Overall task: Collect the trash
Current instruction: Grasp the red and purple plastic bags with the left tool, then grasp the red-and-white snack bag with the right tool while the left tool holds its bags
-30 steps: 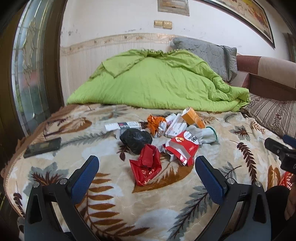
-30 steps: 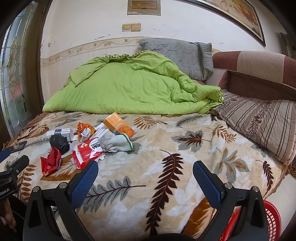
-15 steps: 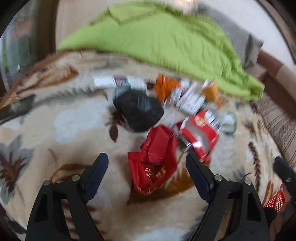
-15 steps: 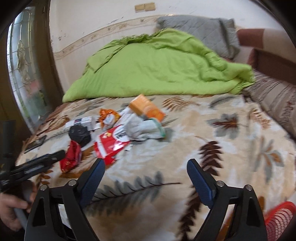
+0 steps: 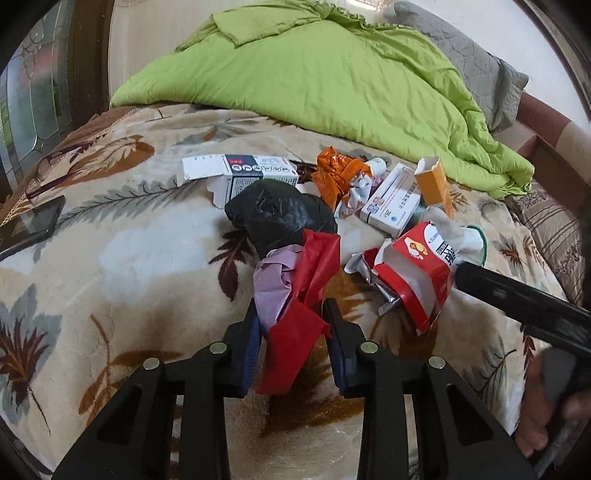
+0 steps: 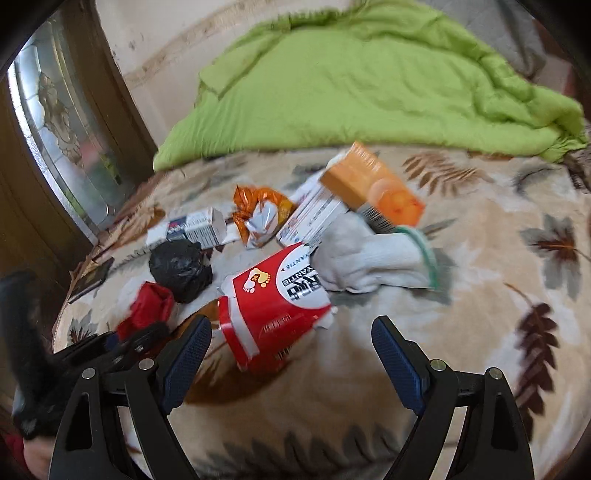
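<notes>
The left gripper [image 5: 291, 332] was closing on the red wrapper [image 5: 295, 321] at the near edge of the trash pile, to lift it. The right gripper [image 6: 291, 354] stood wide open and empty around the torn red carton [image 6: 273, 306], probably the next pick.

Bed [image 5: 122, 251] under leaf-print blanket; rumpled green duvet [image 5: 332, 74] at head; grey pillow [image 5: 480, 74]; patterned glass door [image 6: 62, 122] left; cream wall [image 6: 155, 33].

The near blanket [image 6: 332, 424] in front of the trash lies bare, giving open passage. Farther in, the black bag [image 5: 280, 218], boxes [image 5: 391, 205] and a red carton [image 6: 273, 310] crowd together, touching. The green quilt [image 5: 332, 74] walls off the far side; a phone [image 5: 31, 225] lies at the left edge.
</notes>
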